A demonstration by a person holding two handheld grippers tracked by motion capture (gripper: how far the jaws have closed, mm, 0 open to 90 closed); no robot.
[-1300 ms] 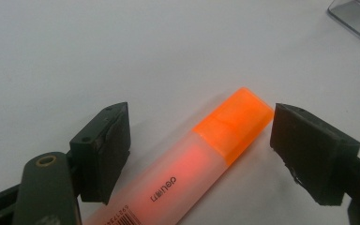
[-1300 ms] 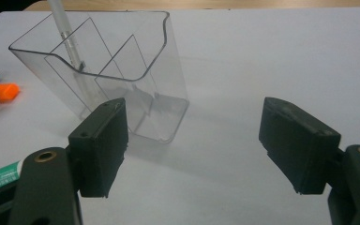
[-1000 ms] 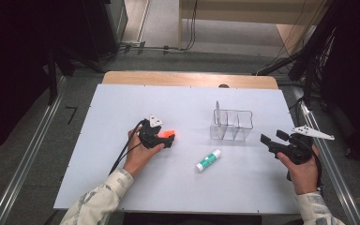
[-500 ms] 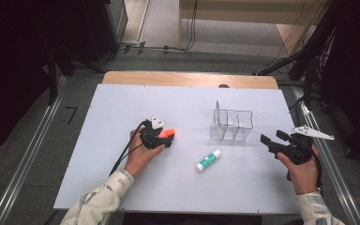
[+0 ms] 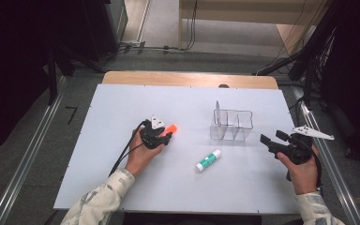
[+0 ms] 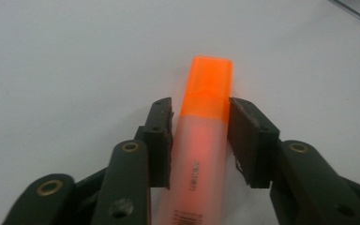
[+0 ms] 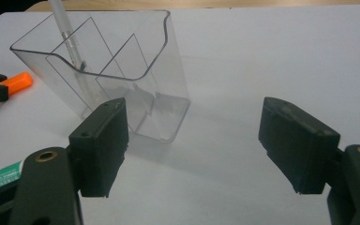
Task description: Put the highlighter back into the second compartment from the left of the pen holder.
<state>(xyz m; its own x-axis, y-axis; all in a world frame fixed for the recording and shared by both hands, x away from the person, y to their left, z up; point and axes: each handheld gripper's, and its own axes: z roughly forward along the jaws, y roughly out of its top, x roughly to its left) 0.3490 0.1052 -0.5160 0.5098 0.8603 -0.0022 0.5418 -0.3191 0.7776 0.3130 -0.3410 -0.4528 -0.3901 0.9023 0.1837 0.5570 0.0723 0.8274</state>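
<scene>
Left tongs (image 6: 200,136) just closing around orange highlighter (image 6: 204,140) at frame centre-left on white surface (image 5: 122,117), pads barely touching, right tongs (image 7: 192,145) wide apart, lower right, near clear organizer (image 7: 117,70).

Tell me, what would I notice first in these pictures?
The bright orange highlighter pen jumps out, lying on the white table between the left tongs, whose jaws have just been closing around it. To its right stands a clear plastic divided pen holder, with a green-and-white glue stick lying in front of it.
</scene>
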